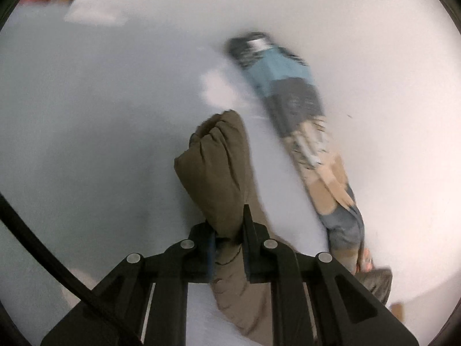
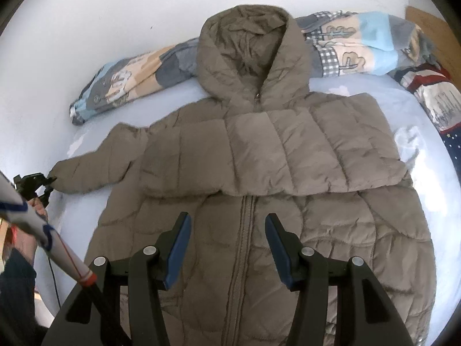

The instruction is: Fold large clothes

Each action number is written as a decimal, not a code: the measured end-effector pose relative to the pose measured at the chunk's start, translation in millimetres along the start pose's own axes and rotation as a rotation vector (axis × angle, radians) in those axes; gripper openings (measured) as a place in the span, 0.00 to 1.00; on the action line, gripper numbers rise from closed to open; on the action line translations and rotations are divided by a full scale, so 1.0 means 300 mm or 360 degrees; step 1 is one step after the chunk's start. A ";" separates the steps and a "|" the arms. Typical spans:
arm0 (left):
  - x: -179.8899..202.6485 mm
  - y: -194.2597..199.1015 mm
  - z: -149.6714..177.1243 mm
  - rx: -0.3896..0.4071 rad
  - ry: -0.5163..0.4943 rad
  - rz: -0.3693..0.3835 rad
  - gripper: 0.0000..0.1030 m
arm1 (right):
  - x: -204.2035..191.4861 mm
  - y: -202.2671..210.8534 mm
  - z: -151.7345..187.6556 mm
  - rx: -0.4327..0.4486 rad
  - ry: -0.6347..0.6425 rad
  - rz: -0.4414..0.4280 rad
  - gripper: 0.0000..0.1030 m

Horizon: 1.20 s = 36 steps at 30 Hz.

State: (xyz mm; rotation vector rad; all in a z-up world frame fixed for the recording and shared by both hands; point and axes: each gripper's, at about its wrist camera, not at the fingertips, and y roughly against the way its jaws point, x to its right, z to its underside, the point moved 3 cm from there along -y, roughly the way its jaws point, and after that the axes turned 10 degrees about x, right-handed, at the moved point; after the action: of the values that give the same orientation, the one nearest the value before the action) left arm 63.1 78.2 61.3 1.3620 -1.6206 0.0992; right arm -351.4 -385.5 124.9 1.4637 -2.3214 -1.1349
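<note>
A brown hooded puffer jacket (image 2: 259, 155) lies front-up on a pale bed sheet (image 2: 86, 28), zipped, hood at the top. One sleeve is folded across its chest. The other sleeve (image 2: 95, 164) stretches out to the left. My left gripper (image 1: 229, 225) is shut on that sleeve's cuff (image 1: 219, 167); it also shows small at the left edge of the right wrist view (image 2: 43, 183). My right gripper (image 2: 227, 225) is open and empty, hovering over the jacket's lower front near the zipper.
A rolled patchwork blanket (image 2: 129, 77) lies behind the hood, also seen in the left wrist view (image 1: 299, 109). Another patterned cloth (image 2: 432, 95) sits at the right. A wooden edge (image 2: 429, 28) shows at top right.
</note>
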 end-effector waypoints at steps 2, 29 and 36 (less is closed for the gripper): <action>0.109 0.057 -0.002 0.0036 -0.0114 0.0094 0.13 | 0.014 0.018 -0.020 0.0038 -0.0027 0.0008 0.56; 0.807 0.209 1.297 -0.0795 -0.1605 0.0576 0.14 | 0.179 0.164 -0.120 0.0260 -0.0286 0.0062 0.56; 0.854 0.311 1.290 -0.0874 -0.1641 0.0665 0.62 | 0.188 0.129 -0.115 0.0196 -0.0371 -0.0047 0.56</action>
State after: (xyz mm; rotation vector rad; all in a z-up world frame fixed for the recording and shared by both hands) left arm -218.0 -302.1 85.7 0.6096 -2.4975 -0.8707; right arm -389.2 -441.1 161.5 1.4817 -2.5753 -1.2514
